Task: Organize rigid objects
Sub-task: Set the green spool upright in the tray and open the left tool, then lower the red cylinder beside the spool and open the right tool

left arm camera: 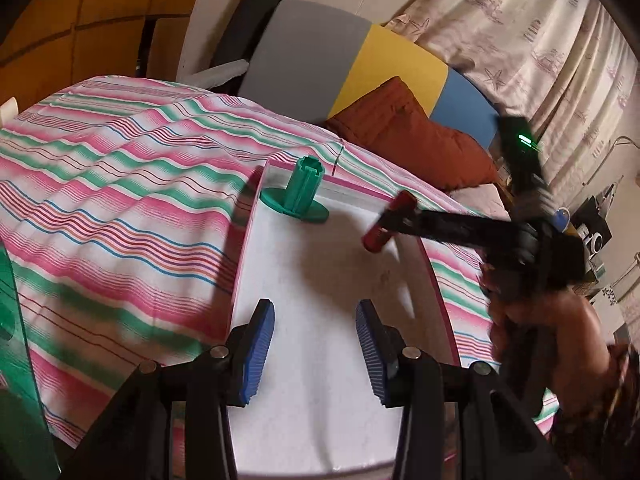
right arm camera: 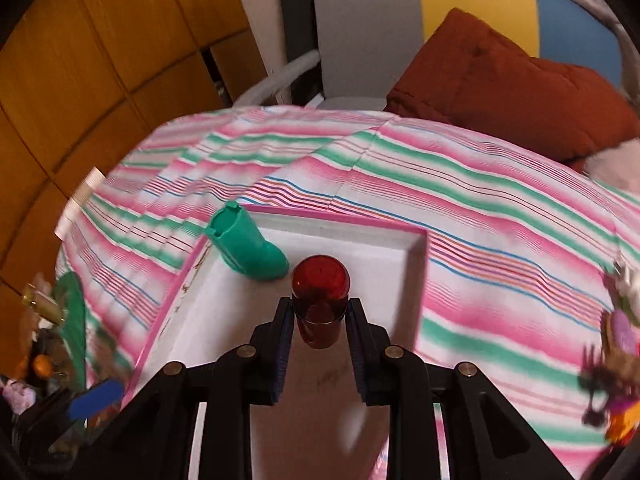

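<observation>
Two grippers, one white tray (right arm camera: 416, 256) with a pink rim, one green spool (right arm camera: 250, 246) and one red cylinder (right arm camera: 320, 280) are in view. The tray lies on a pink, green and white striped cloth (left arm camera: 120, 184) over a bed, with a rust cushion (right arm camera: 508, 84) at the far right and wooden panels on the left. The right gripper (right arm camera: 320, 316) is clamped on the red cylinder above the tray, just right of the green spool standing in the tray's far left corner; the left gripper (left arm camera: 316, 344) hangs over the tray's near end, fingers apart and empty.
</observation>
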A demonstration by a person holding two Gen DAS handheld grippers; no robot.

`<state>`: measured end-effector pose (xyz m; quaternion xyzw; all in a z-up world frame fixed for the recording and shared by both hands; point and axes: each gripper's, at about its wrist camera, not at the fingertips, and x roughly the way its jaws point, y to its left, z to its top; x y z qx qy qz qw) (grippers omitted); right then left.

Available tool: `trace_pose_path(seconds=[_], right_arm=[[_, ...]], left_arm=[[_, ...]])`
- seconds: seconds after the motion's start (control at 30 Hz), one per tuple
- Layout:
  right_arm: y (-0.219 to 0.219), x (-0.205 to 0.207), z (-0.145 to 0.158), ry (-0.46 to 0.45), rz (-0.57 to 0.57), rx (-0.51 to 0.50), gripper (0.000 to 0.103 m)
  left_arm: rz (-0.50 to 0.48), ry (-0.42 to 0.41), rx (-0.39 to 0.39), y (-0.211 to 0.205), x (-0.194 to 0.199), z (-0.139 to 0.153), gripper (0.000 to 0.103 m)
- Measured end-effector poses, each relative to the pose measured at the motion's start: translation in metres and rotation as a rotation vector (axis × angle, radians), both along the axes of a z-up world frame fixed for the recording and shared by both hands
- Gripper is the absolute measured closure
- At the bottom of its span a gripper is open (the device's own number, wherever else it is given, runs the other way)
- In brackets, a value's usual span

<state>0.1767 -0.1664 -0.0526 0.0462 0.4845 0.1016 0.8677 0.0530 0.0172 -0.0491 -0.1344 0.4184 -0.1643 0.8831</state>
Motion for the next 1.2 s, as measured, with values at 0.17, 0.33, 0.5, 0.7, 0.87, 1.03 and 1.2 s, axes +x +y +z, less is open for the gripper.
trace_pose_path(seconds=[0.17, 0.33, 0.5, 0.7, 0.87, 1.03, 1.2], right_arm=[[0.005, 0.021, -0.004, 0.008, -0.015, -0.029, 0.076], [0.005, 0.03, -0.004, 0.019, -0.033, 0.012, 0.069], [-0.001, 0.011, 0.02, -0.054, -0.031, 0.049, 0.055], [-0.018, -0.033, 0.042, -0.111, -0.015, 0.017, 0.045], [-0.045, -0.078, 0.047, -0.137, -0.036, -0.005, 0.044], [-0.094, -0.117, 0.04, -0.121, -0.134, -0.003, 0.044], [-0.153, -0.154, 0.037, -0.121, -0.246, -0.029, 0.044]], left_arm=[[0.009, 0.016, -0.009, 0.007, -0.003, -0.005, 0.061], [0.016, 0.018, -0.01, 0.01, -0.005, -0.004, 0.061], [0.019, 0.016, -0.013, 0.009, -0.006, -0.004, 0.061], [-0.008, 0.025, -0.023, -0.003, -0.01, -0.005, 0.061], [-0.062, 0.018, -0.035, -0.021, -0.018, -0.001, 0.061], [-0.135, -0.001, -0.027, -0.047, -0.03, 0.006, 0.061], [-0.2, -0.002, -0.006, -0.075, -0.04, 0.009, 0.06]])
